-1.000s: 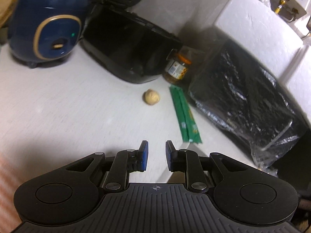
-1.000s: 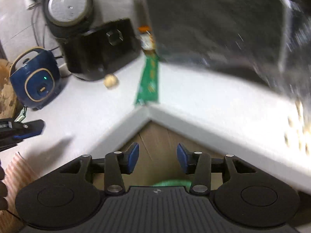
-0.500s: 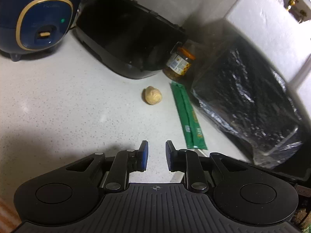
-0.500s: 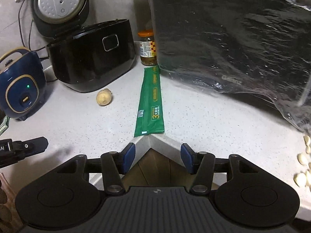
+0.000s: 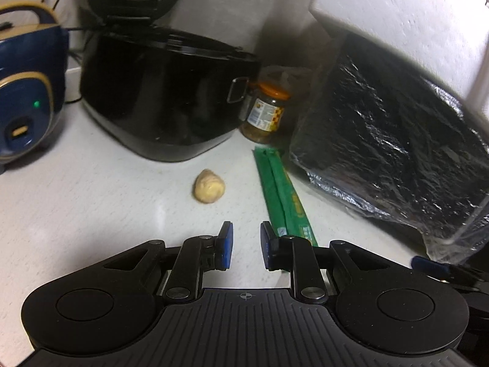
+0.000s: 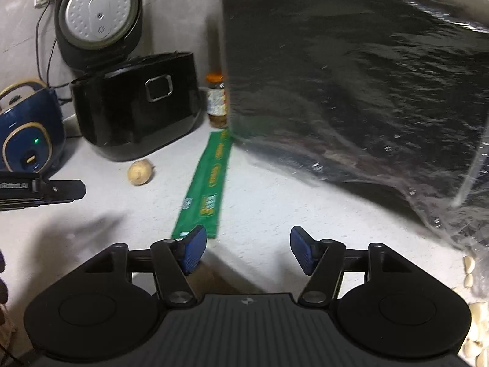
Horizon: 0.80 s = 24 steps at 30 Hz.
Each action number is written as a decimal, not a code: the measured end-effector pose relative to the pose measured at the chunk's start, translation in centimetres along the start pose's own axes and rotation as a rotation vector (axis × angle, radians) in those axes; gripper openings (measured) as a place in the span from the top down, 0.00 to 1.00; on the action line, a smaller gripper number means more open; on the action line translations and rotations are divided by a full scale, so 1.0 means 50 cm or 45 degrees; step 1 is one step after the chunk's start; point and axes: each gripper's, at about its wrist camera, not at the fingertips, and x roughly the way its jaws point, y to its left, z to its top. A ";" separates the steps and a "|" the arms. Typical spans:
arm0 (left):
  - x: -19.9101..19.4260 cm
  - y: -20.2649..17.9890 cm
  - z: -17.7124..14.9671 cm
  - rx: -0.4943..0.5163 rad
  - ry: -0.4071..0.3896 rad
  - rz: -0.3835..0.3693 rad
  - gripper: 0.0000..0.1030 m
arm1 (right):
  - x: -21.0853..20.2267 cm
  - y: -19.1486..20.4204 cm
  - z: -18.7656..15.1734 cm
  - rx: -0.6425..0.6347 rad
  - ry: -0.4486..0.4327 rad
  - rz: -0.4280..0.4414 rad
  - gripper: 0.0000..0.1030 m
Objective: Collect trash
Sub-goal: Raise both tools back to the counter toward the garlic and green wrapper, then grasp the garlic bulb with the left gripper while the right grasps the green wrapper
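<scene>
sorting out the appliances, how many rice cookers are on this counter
2: a black rice cooker with its lid up, standing left of the glass jar, and a blue rice cooker at the far left. Others may sit out of frame.

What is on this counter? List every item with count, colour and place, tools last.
green wrapper: one, green, flat on the counter, far end by the wrapped box, near end at the counter's corner
beige lump: one, beige, on the counter left of the wrapper, before the black cooker
black cooker: one, black, lid up, at the back
blue cooker: one, navy with gold trim, far left
jar: one, orange lid, between black cooker and box
wrapped box: one, black under clear film, right
pale pieces: several, cream, right edge
counter: one, white speckled
left tool: black, blue pads, empty, narrow gap
right tool: black, blue pads, empty, jaws opening
</scene>
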 end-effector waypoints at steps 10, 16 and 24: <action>0.049 -0.011 0.051 0.142 -0.032 0.084 0.78 | -0.009 -0.057 0.006 0.071 -0.030 -0.031 0.40; 0.121 -0.020 0.089 0.208 -0.038 0.124 0.78 | 0.007 -0.054 -0.018 0.073 0.023 -0.018 0.39; 0.250 -0.018 0.084 0.366 0.071 0.285 0.73 | 0.016 -0.043 -0.026 0.048 0.045 -0.015 0.39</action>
